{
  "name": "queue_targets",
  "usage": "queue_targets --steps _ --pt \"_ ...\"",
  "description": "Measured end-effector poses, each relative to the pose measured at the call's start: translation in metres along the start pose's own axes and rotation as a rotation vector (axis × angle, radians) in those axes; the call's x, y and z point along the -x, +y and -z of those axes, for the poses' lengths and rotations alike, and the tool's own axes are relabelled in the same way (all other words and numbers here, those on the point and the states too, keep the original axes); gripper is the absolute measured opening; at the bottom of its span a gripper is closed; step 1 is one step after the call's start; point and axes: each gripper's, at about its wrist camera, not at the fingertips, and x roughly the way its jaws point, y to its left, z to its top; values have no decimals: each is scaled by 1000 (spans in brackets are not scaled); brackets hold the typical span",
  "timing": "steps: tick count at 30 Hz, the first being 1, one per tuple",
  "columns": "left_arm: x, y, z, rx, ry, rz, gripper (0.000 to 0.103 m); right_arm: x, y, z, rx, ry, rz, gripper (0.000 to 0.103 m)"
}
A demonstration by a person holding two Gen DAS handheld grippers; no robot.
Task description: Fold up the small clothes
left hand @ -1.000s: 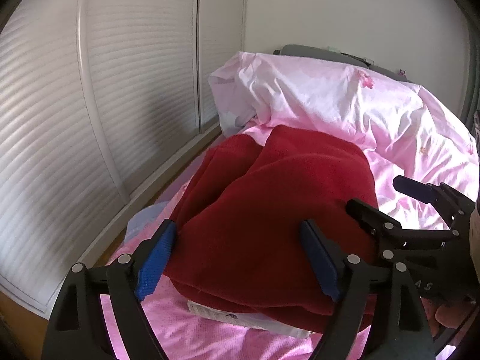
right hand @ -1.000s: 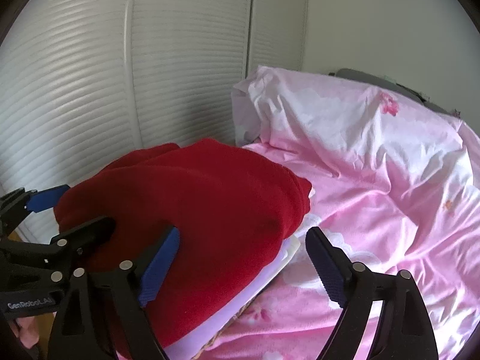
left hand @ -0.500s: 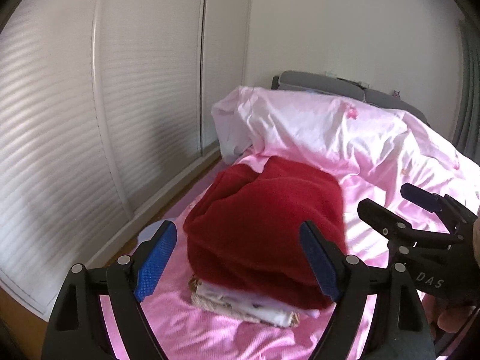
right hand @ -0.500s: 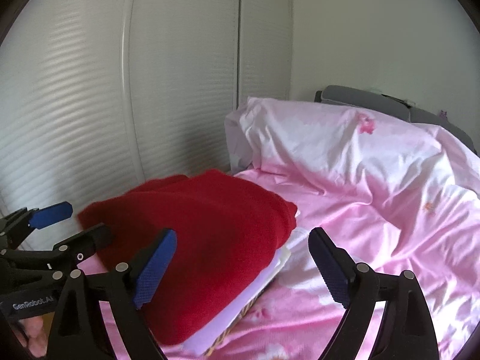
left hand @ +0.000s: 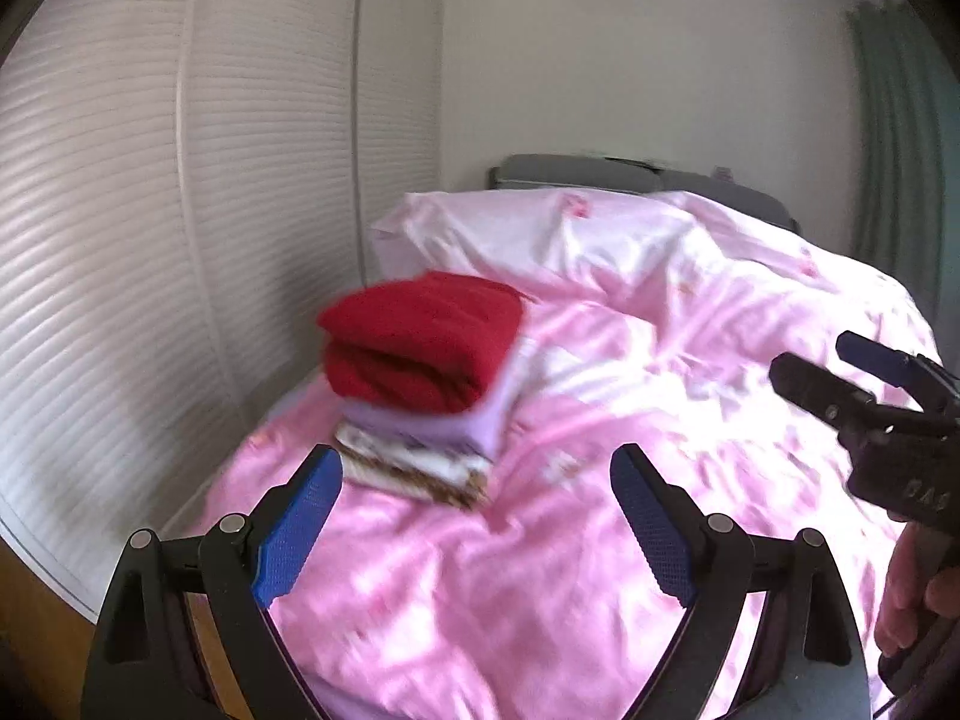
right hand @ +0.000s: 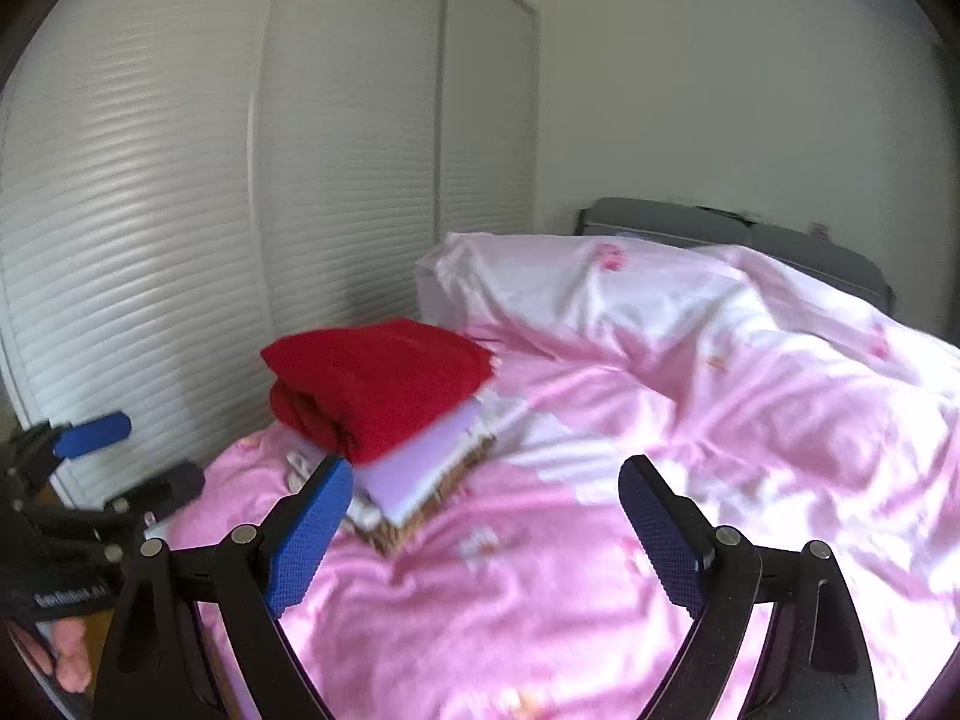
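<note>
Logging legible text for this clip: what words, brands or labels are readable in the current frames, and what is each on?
"GenRobot.AI": white lettering on the body of the left gripper, right wrist view, blurred but legible.
Pale lettering on the body of the right gripper, left wrist view: seen upside down, too blurred to read.
Nothing readable on the folded clothes or the pink bedding.

The left hand-held gripper (left hand: 477,525) points forward and somewhat downward. Its jaws are opening at this moment, and nothing is between its two blue pads (left hand: 297,528). The right hand-held gripper (right hand: 486,531) has the same pose, a little tilted down, with its jaws standing wide and nothing between them. The two are side by side and each one appears at the edge of the other's view. A hand (left hand: 906,594) grips the right handle from below; some fingers (right hand: 66,654) under the left handle are visible, probably curled, but blurred.
</note>
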Motion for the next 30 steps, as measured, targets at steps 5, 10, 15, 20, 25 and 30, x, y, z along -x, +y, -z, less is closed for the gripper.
queue_targets --steps 5,10,15,20,25,30 --pt "45 -54 38 -27 9 102 92 88 -29 38 -41 -14 89 91" --pt "77 -102 67 -91 6 151 96 163 -64 75 -107 -19 185 92" --pt "108 -137 87 -127 -11 206 97 228 -94 119 -183 -5 295 94" --pt "131 -153 105 -133 -26 213 101 276 -108 152 -198 -9 396 97" --pt "150 -164 126 -142 -32 212 103 307 -113 179 -239 15 432 99" --pt "160 -175 136 -173 -56 206 103 326 -108 196 -251 -3 474 99"
